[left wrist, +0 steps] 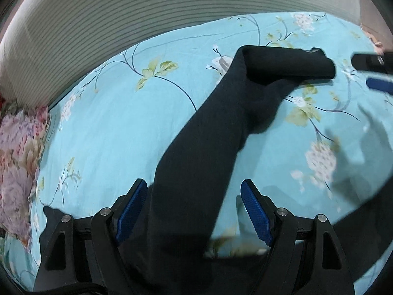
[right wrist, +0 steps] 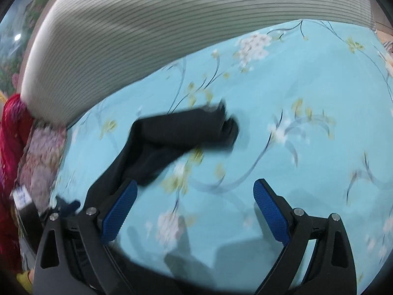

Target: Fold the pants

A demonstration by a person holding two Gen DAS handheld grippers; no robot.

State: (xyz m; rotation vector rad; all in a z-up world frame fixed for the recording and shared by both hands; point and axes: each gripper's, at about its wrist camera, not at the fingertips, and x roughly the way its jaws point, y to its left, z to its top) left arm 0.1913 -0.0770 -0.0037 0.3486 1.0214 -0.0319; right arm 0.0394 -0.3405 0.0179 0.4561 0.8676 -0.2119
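Dark navy pants [left wrist: 208, 132] lie on a turquoise floral bedsheet [left wrist: 110, 127], one leg stretched toward me and the far end folded over to the right. My left gripper [left wrist: 194, 194] is open, its blue pads on either side of the near pant leg, which runs between the jaws and under them. My right gripper [right wrist: 195, 196] is open and empty above bare sheet [right wrist: 294, 159]; the pants [right wrist: 172, 135] lie to its upper left, blurred. The right gripper's tip also shows at the right edge of the left wrist view [left wrist: 375, 73].
A grey striped headboard or cushion [left wrist: 147, 12] runs along the far side of the bed. A pink floral pillow [left wrist: 17, 159] lies at the left. Red fabric [right wrist: 9, 147] shows at the far left in the right wrist view.
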